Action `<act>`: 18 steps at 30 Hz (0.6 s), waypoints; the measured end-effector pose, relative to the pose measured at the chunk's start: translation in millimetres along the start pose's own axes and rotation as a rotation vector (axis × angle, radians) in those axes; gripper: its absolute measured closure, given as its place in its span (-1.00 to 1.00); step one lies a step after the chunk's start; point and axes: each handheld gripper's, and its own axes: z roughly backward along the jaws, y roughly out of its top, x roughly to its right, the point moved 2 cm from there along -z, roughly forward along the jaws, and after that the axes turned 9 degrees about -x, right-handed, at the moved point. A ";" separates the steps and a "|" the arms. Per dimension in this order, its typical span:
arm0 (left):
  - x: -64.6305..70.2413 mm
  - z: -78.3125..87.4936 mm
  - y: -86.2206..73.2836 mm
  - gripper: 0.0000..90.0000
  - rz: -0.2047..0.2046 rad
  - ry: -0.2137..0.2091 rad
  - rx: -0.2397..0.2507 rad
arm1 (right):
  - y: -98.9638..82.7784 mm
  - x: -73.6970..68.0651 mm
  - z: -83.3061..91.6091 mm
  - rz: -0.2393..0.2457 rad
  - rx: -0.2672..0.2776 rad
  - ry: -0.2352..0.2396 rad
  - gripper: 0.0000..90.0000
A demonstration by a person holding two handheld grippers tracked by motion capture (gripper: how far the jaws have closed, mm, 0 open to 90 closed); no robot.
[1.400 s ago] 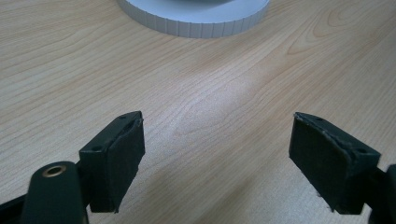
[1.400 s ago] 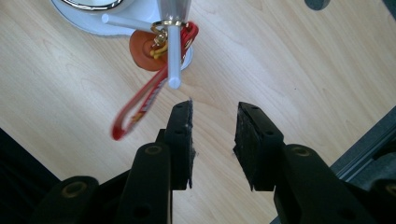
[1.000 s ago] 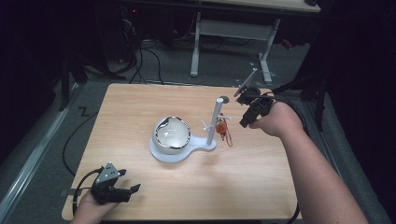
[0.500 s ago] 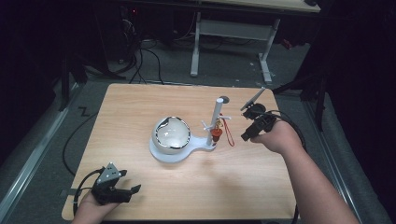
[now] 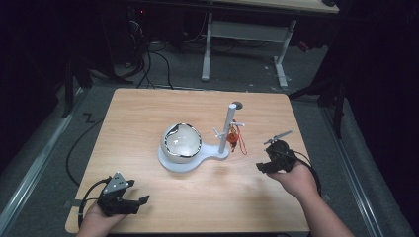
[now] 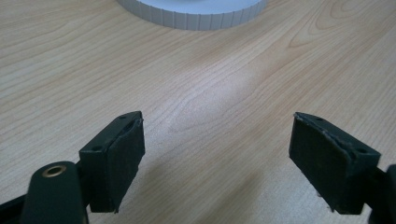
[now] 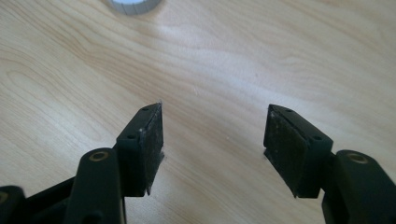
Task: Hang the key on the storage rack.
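- table (image 5: 148, 118): light wood-grain top, smooth, satin sheen
- white stand base (image 5: 190, 163): matt plastic, edge ribbed in the left gripper view
- bowl (image 5: 181, 143): glossy, mirror-like, looks like polished metal
- post (image 5: 228, 126): smooth, pale grey, matt
- left gripper (image 6: 217, 161) pads (image 6: 119, 158): black, matt, rubbery, worn edges
- right gripper (image 7: 212, 149) pads (image 7: 152, 147): same, scuffed and dusty
- grey plate on the left gripper: flat matt

In the high view the pale wooden tabletop (image 5: 148, 118) is evenly lit from above, while the floor and room around it sink into near-black. The picture is soft and slightly grainy. A glare patch gleams on the glossy round white bowl (image 5: 181, 143). In both gripper views the wood grain is bright, with a soft sheen near the middle, and faint, blurred shadows lie under the black jaws.
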 end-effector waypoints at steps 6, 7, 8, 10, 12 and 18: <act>0.5 0.9 -0.3 -0.58 -0.003 0.007 0.002 | -41.2 -7.3 -17.7 -0.051 0.156 -0.048 -0.28; 0.5 1.3 -0.6 -0.58 -0.002 0.007 0.002 | -49.1 -8.9 -19.9 -0.064 0.187 -0.062 -0.29; 0.6 1.7 -0.6 -0.58 0.000 0.006 0.004 | -57.1 -10.8 -22.4 -0.078 0.211 -0.074 -0.31; 0.8 2.9 -0.6 -0.58 -0.003 0.005 0.008 | -72.1 -13.9 -29.2 -0.096 0.247 -0.098 -0.42; 1.1 3.1 -0.3 -0.58 -0.005 0.004 0.011 | -84.9 -17.4 -35.5 -0.132 0.279 -0.107 -0.47; -0.6 1.5 3.2 -0.58 -0.004 0.006 0.021 | -102.5 -25.6 -36.4 -0.131 0.392 -0.117 -0.56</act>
